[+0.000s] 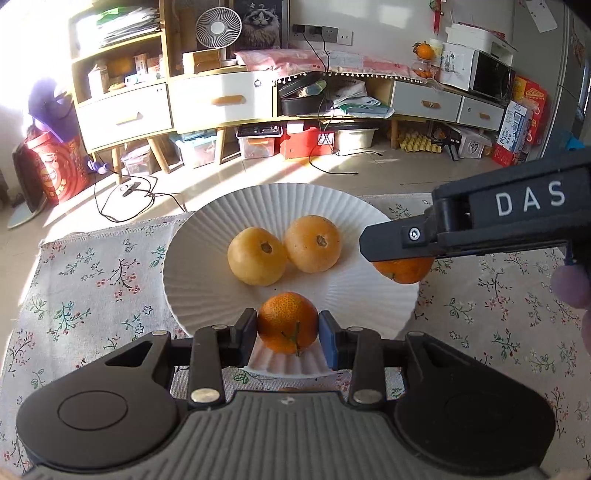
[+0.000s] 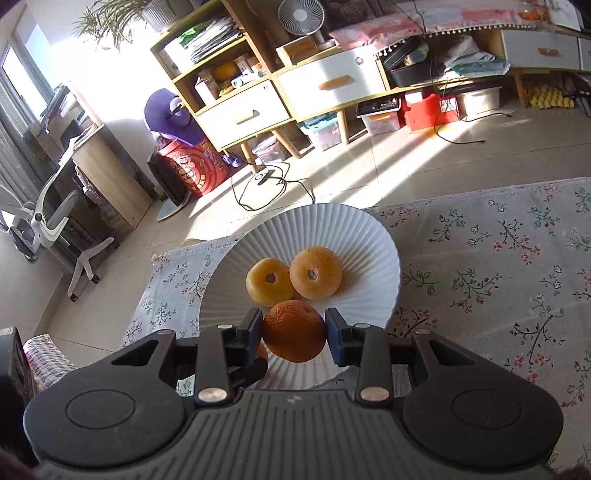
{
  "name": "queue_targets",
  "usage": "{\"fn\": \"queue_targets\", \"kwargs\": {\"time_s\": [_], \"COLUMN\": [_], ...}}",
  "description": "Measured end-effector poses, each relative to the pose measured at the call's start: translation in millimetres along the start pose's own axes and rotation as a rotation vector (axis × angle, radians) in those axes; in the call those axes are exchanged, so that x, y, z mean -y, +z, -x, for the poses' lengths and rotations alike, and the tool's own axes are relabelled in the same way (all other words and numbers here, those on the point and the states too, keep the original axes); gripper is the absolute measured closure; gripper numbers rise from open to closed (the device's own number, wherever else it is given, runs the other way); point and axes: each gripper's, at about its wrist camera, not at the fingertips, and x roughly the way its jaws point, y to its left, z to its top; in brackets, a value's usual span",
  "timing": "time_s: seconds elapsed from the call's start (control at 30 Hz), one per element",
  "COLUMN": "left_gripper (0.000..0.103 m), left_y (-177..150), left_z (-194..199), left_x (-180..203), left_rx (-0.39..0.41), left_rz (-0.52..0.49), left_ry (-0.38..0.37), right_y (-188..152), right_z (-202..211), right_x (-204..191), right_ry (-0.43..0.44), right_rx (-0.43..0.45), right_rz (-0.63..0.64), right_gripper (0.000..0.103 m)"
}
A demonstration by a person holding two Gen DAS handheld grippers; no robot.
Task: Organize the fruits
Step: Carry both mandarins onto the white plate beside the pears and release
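Left hand-held gripper (image 1: 288, 328), low centre of its view: clamped on an orange (image 1: 287, 322), one pad on each side, green stem facing the camera. Held over the near rim of a white ribbed plate (image 1: 207, 280).

Right hand-held gripper (image 2: 294, 330), low centre of its own view: clamped on a second orange (image 2: 294, 331), also over the plate's near edge (image 2: 225, 295). Seen again from the left view at right of frame (image 1: 400, 254), reaching in from the side, marked "DAS", with that orange (image 1: 403, 270) showing beneath the black finger, over the plate's right rim.

Further in, at plate centre: two pale yellow fruits (image 1: 256, 256) (image 1: 313, 243), touching each other, stem pits facing up. Same pair in the right view (image 2: 269, 282) (image 2: 316, 272), just beyond the held orange.

Under the plate: a floral cloth (image 1: 92, 280) covering the bench.

Beyond the bench, upper part of both views: tiled floor in sunlight, cables, a long wooden cabinet (image 1: 221, 99) with white drawers, a white fan (image 1: 218, 27) on top, storage boxes beneath. Upper left of the right view: an office chair (image 2: 51, 221).
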Motion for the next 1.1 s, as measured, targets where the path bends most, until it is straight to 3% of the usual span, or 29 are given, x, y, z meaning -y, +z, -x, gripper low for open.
{"fn": "queue_targets", "kwargs": {"time_s": [0.27,0.43,0.87,0.97,1.1], "left_gripper": [0.076,0.076,0.075,0.070,0.053], "left_y": [4.8,5.1,1.9,2.9,4.3], "left_z": [-9.1,-13.8,-22.2,-21.5,-19.8], "left_x": [3.0,-0.2,-4.8,-4.7,-4.9], "left_rx": [0.024,0.038,0.023,0.020,0.020], "left_rz": [-0.035,-0.032,-0.030,-0.034,-0.035], "left_ry": [0.016,0.004,-0.021,-0.019,-0.009], "right_y": [0.6,0.7,-7.7,-8.1,-7.0], "right_z": [-15.3,-23.9,-43.3,-41.2,-38.9], "right_x": [-0.6,2.3,0.1,-0.1,-2.4], "right_ry": [-0.038,-0.027,-0.086,-0.084,-0.081], "right_rx": [0.010,0.004,-0.053,-0.050,-0.042], "right_rz": [0.074,0.058,0.101,0.098,0.096], "right_gripper": [0.069,0.069,0.069,0.067,0.062]}}
